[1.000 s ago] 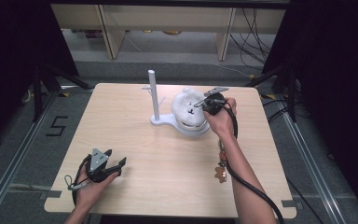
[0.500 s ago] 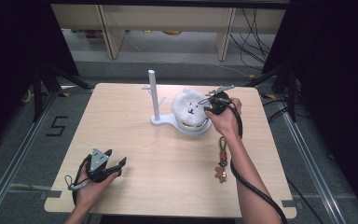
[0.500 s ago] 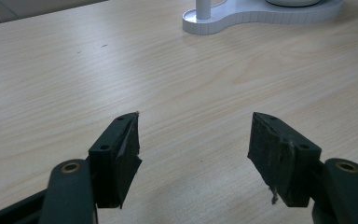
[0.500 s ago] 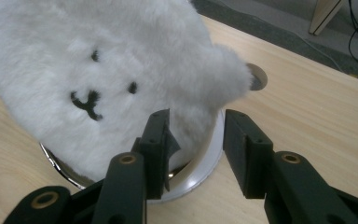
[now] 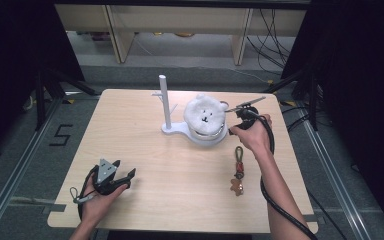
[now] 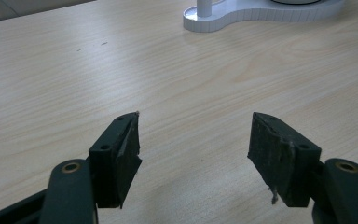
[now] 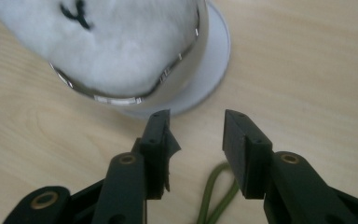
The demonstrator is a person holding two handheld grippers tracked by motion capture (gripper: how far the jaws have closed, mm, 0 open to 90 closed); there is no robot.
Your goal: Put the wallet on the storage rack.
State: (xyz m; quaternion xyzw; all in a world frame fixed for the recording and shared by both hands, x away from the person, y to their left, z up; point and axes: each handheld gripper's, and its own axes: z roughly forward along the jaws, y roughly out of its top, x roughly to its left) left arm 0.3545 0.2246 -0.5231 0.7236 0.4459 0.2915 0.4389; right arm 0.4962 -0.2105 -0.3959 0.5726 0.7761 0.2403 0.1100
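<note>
Beside the white bear lamp [image 5: 205, 120], I am holding the right gripper [image 7: 196, 133] with jaws apart, empty, above the green keychain loop [image 7: 216, 196]. Near left, I am resting the left gripper [image 6: 193, 140] with jaws gaping wide.

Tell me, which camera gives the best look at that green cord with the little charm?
The high view: the whole keychain lies stretched on the table beside the person's right forearm, green loop above, brown charm below. The right gripper view catches just its green loop between the open jaws of the right gripper.

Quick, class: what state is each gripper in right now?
Left gripper: open, holding nothing.
Right gripper: open, holding nothing, above the green cord loop.
</note>
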